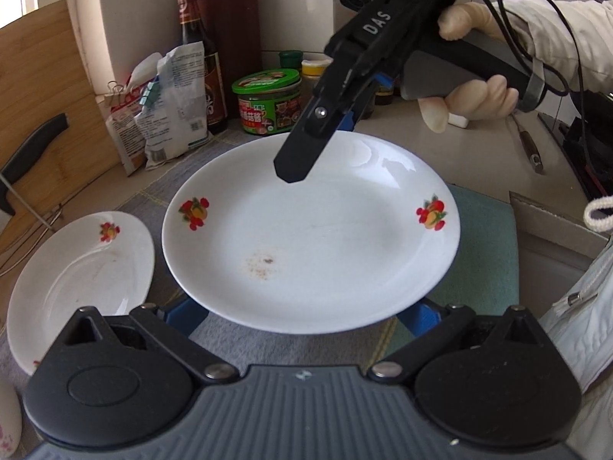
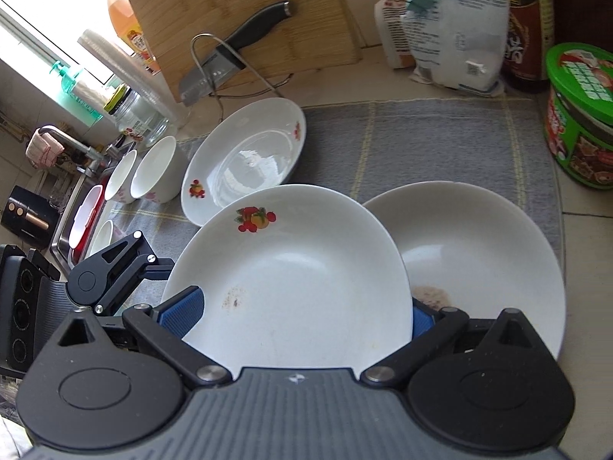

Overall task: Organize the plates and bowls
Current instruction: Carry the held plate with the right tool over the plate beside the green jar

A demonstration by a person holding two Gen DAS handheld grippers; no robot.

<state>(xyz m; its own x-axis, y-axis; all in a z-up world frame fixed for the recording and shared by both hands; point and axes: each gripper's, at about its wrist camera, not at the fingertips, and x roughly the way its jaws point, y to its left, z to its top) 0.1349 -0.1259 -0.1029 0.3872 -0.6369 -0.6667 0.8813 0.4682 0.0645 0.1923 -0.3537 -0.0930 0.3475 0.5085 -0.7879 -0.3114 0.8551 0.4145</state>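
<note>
A white plate with fruit motifs (image 1: 310, 237) is held above the grey mat. My right gripper (image 1: 306, 161) pinches its far rim, shut on it; in the right wrist view the same plate (image 2: 291, 280) fills the space between the blue pads (image 2: 182, 316). My left gripper (image 1: 306, 318) is open, its blue fingers (image 1: 184, 318) spread under the plate's near rim. A second fruit plate (image 1: 76, 283) lies on the mat at left, also seen in the right wrist view (image 2: 245, 161). A plain white plate (image 2: 479, 253) lies under the held one. Several white bowls (image 2: 153, 172) stand by the sink.
A grey mat (image 2: 421, 142) covers the counter. A cutting board (image 2: 245, 19) with a cleaver (image 2: 233, 53) leans at the back. Bags (image 1: 168, 107), a sauce bottle (image 1: 199, 53) and a green jar (image 1: 268, 99) stand behind. The sink (image 2: 76, 226) is at far left.
</note>
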